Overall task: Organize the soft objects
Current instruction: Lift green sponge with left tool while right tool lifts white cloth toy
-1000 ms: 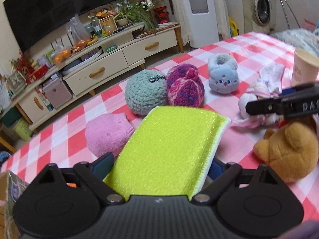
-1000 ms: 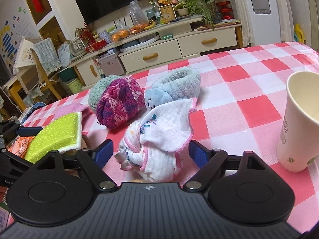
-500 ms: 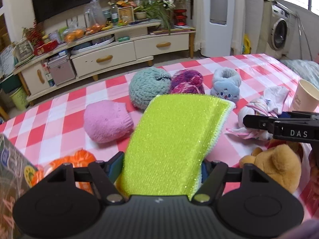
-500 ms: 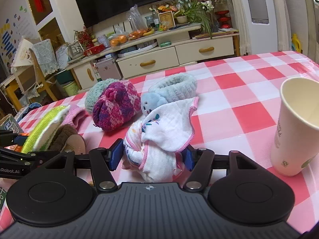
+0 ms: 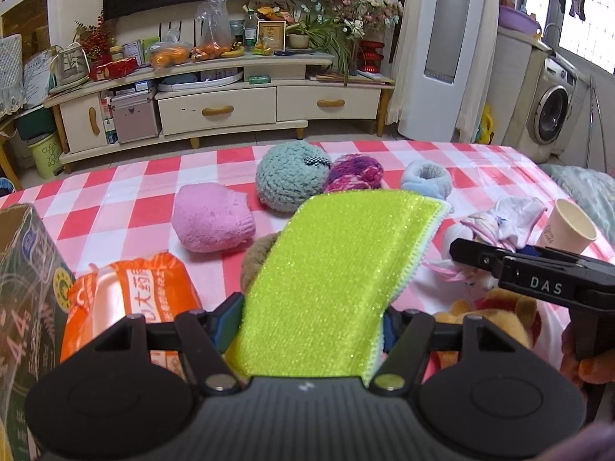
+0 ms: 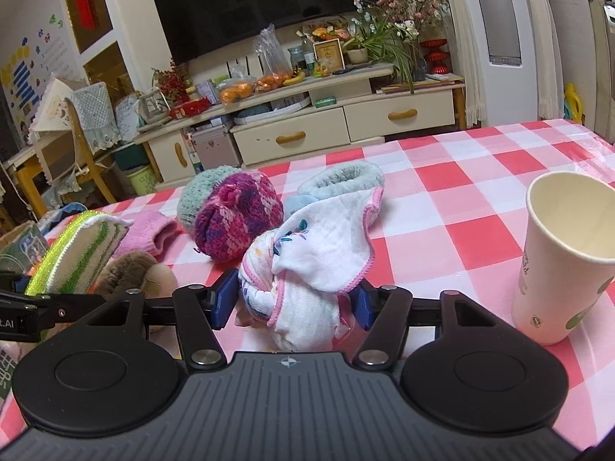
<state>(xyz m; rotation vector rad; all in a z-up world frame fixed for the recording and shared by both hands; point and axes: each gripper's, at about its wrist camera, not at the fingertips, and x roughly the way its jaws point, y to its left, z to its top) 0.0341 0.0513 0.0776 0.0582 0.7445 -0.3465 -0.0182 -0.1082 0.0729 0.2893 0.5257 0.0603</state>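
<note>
Sponge (image 5: 338, 269) now sits clamped in the closing left gripper (image 5: 311, 322), lifted off the table (image 5: 115, 207) near its left edge; a second ago both grippers gaped. Right gripper (image 6: 294, 303) is closing on the cloth (image 6: 311, 261): both ready to move.

home living room | large black wall television (image 6: 265, 4) | cream wooden drawer cabinet (image 5: 230, 109) | white front-loading washing machine (image 5: 553, 115)
</note>
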